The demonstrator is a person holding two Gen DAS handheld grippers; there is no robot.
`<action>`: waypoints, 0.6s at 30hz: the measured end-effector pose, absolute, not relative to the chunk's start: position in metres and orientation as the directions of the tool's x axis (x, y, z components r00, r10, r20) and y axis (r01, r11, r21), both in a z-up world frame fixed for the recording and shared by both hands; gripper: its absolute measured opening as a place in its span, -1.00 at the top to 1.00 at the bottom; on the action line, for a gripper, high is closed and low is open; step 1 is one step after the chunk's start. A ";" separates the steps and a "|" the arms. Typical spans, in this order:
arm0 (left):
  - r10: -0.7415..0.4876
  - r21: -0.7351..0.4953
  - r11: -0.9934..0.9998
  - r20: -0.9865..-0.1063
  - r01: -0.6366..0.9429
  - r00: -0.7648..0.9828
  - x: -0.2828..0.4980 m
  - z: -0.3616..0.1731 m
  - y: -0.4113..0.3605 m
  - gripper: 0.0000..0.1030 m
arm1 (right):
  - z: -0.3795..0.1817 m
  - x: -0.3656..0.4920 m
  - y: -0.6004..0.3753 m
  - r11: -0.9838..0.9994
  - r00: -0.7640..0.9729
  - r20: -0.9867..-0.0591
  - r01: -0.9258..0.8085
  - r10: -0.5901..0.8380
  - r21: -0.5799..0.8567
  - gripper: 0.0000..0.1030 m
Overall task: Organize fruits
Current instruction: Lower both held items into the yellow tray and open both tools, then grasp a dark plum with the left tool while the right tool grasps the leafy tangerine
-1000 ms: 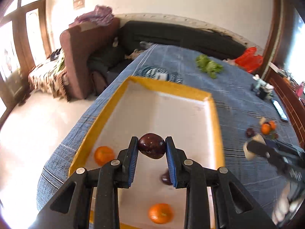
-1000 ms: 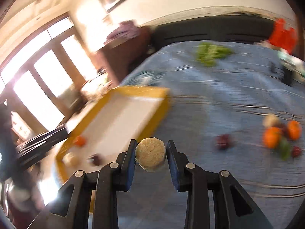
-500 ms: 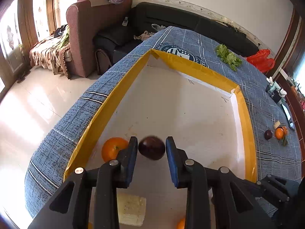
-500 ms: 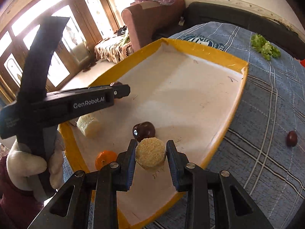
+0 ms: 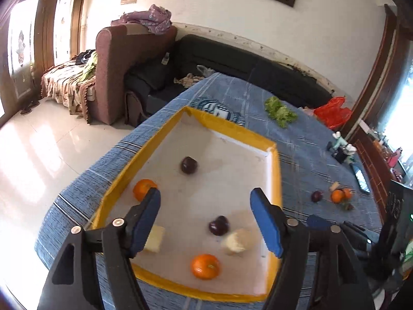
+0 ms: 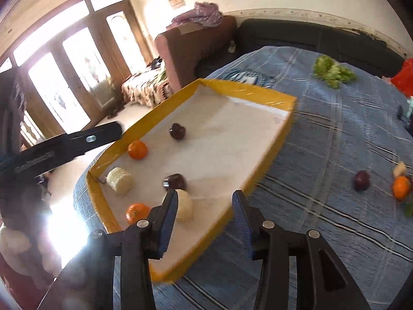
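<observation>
1. At the far left, beyond the table edge, lie a pale tiled floor [image 5: 38,155] and a brown armchair [image 5: 116,59] with a purple cloth [image 5: 152,20] over its back.
2. The left gripper [image 5: 206,206] hovers above the near end of the yellow-rimmed tray [image 5: 124,173]; its jaws have just been opening and now stand spread wide with nothing between the blue pads.
3. Along the tray's left side sit an orange [image 5: 143,188] near the rim and, nearer the camera, a pale cut piece of fruit [image 5: 155,239], partly hidden behind the left finger.
4. A dark plum [image 5: 189,164] rests alone on the white tray floor, farther in than the rest.
5. Toward the near right of the tray, a second dark plum [image 5: 219,225] lies just beside a round pale piece [image 5: 236,241], with a second orange [image 5: 205,266] nearest the front rim.
6. The right gripper [image 6: 204,204] is over the tray's near right edge; its jaws have just been opening and are parted, the round pale piece lying on the tray by the left pad, free of the grip.
7. Right of the tray, on the blue plaid tablecloth [image 6: 322,155], a loose plum [image 6: 361,179] and a small cluster of oranges [image 6: 400,186] sit well apart from the tray.
8. Farther off, green lettuce [image 6: 333,71] lies on the cloth, and a red bag [image 5: 333,111] sits at the table's far right.
</observation>
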State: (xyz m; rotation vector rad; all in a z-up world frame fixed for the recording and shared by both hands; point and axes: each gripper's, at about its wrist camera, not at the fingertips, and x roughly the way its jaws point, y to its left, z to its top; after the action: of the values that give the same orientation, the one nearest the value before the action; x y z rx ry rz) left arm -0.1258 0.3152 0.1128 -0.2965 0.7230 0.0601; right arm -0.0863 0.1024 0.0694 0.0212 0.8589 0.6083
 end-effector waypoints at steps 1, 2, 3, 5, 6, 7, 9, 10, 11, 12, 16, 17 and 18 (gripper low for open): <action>-0.073 -0.256 0.958 -0.655 -0.130 0.752 -0.128 0.116 0.305 -0.43 | 0.072 -0.087 0.086 0.845 0.514 -0.699 -0.470 0.497 0.255 0.06; -0.092 -0.259 0.960 -0.654 -0.108 0.751 -0.129 0.118 0.297 -0.43 | 0.075 -0.087 0.071 0.858 0.532 -0.695 -0.445 0.483 0.256 0.06; -0.109 -0.260 0.962 -0.653 -0.087 0.750 -0.129 0.119 0.289 -0.44 | 0.078 -0.086 0.048 0.875 0.556 -0.690 -0.408 0.463 0.259 0.06; -0.145 -0.255 0.966 -0.647 -0.034 0.749 -0.130 0.123 0.269 -0.45 | 0.083 -0.087 0.007 0.904 0.595 -0.685 -0.335 0.421 0.264 0.04; -0.162 -0.250 0.968 -0.646 -0.006 0.746 -0.129 0.123 0.258 -0.45 | 0.085 -0.086 -0.018 0.921 0.619 -0.683 -0.285 0.388 0.265 0.02; -0.181 -0.247 0.969 -0.649 0.021 0.739 -0.128 0.123 0.246 -0.46 | 0.087 -0.085 -0.041 0.935 0.639 -0.682 -0.238 0.355 0.264 0.02; -0.215 -0.247 0.967 -0.655 0.064 0.724 -0.126 0.120 0.226 -0.46 | 0.088 -0.080 -0.081 0.953 0.665 -0.686 -0.150 0.295 0.265 0.02; -0.225 -0.246 0.966 -0.658 0.077 0.719 -0.125 0.119 0.220 -0.46 | 0.088 -0.079 -0.100 0.956 0.674 -0.687 -0.110 0.273 0.273 0.02; -0.237 -0.243 0.965 -0.663 0.095 0.710 -0.123 0.117 0.212 -0.46 | 0.088 -0.076 -0.115 0.957 0.679 -0.687 -0.082 0.259 0.280 0.02; -0.243 -0.240 0.965 -0.669 0.104 0.703 -0.122 0.114 0.205 -0.46 | 0.086 -0.073 -0.129 0.957 0.684 -0.689 -0.051 0.241 0.285 0.02; -0.257 -0.235 0.964 -0.693 0.127 0.673 -0.117 0.107 0.183 -0.46 | 0.076 -0.059 -0.160 0.962 0.686 -0.704 0.021 0.185 0.273 0.03; -0.257 -0.232 0.964 -0.696 0.129 0.670 -0.116 0.107 0.179 -0.46 | 0.073 -0.054 -0.165 0.961 0.684 -0.708 0.035 0.176 0.273 0.03; -0.254 -0.227 0.965 -0.699 0.130 0.668 -0.115 0.107 0.176 -0.46 | 0.068 -0.048 -0.167 0.961 0.680 -0.713 0.045 0.171 0.274 0.03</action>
State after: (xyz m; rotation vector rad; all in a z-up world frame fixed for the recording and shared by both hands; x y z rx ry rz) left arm -0.1148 0.1762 0.1069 -0.1634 0.8112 -0.2177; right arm -0.0480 -0.1668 0.0684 0.2802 0.8232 0.0719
